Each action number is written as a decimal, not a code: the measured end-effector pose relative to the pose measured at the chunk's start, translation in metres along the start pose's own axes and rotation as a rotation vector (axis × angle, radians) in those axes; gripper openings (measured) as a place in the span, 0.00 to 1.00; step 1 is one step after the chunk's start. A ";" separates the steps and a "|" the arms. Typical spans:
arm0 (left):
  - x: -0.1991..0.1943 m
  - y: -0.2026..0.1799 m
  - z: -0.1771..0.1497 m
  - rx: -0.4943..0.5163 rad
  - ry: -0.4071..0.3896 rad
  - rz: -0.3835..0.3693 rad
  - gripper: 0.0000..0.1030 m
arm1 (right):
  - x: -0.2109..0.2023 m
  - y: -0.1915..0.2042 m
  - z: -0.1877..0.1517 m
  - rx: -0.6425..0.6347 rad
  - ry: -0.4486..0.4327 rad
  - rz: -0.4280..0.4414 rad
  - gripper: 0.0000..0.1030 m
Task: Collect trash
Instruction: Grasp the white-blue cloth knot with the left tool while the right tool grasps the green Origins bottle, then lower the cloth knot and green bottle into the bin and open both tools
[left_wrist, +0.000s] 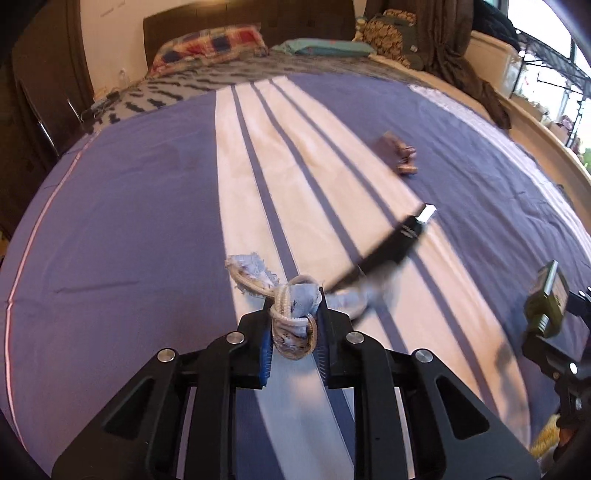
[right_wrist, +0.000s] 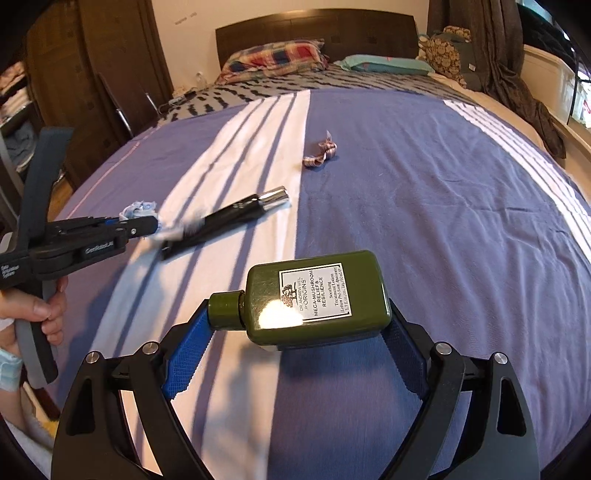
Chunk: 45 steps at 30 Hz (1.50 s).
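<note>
Left wrist view: left hand-held gripper (left_wrist: 295, 317) clamping tight on a frayed blue fabric scrap (left_wrist: 291, 314) tied up with pale cord, the wad filling the narrow gap between the blue pads, one ragged end trailing off to the left of the fingers. Lying just ahead and to the right of that hand-held gripper, a black cosmetic tube (left_wrist: 391, 243) with a silver cap, blurred, its long axis running diagonally up and away to the right, near end almost at the scrap. Farther ahead on the same side, well apart, a crumpled brownish wrapper (left_wrist: 400, 153) resting on the purple part of the striped bedspread (left_wrist: 129, 221). At the right edge, the green bottle (left_wrist: 548, 299) showing in the other tool.

Right wrist view: right hand-held gripper (right_wrist: 295, 325) standing wide, pinching a dark green lotion bottle (right_wrist: 314, 295) crosswise, cap against the left pad, base against the right, long axis lying across the fingers. Ahead and to the left, the black tube (right_wrist: 229, 218) pointing silver cap up-right, with the left hand-held gripper (right_wrist: 147, 223) and its blue scrap (right_wrist: 138, 210) right beside the tube's near end. Straight ahead, well apart, the wrapper (right_wrist: 320, 153).

Judging from this: both tools looking full, so neither free for the tube or wrapper until unloading; tube sitting nearer the left tool, wrapper lying more in line with the right one.
</note>
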<state>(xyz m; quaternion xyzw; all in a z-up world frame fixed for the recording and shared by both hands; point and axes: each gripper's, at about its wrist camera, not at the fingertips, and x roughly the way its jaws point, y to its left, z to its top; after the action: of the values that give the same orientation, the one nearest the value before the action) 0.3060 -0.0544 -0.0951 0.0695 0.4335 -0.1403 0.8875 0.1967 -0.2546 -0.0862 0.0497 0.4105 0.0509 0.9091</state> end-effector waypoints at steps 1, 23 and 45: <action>-0.012 -0.002 -0.005 0.004 -0.013 0.001 0.17 | -0.009 0.003 -0.003 -0.005 -0.009 0.002 0.86; -0.189 -0.046 -0.187 -0.007 -0.167 -0.054 0.18 | -0.148 0.037 -0.122 -0.076 -0.092 0.041 0.86; -0.091 -0.064 -0.325 -0.038 0.219 -0.078 0.18 | -0.068 0.053 -0.244 -0.006 0.244 0.081 0.86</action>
<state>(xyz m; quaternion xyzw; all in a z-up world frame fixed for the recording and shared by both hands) -0.0103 -0.0188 -0.2231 0.0506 0.5329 -0.1578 0.8298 -0.0342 -0.1997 -0.1900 0.0567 0.5155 0.0946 0.8497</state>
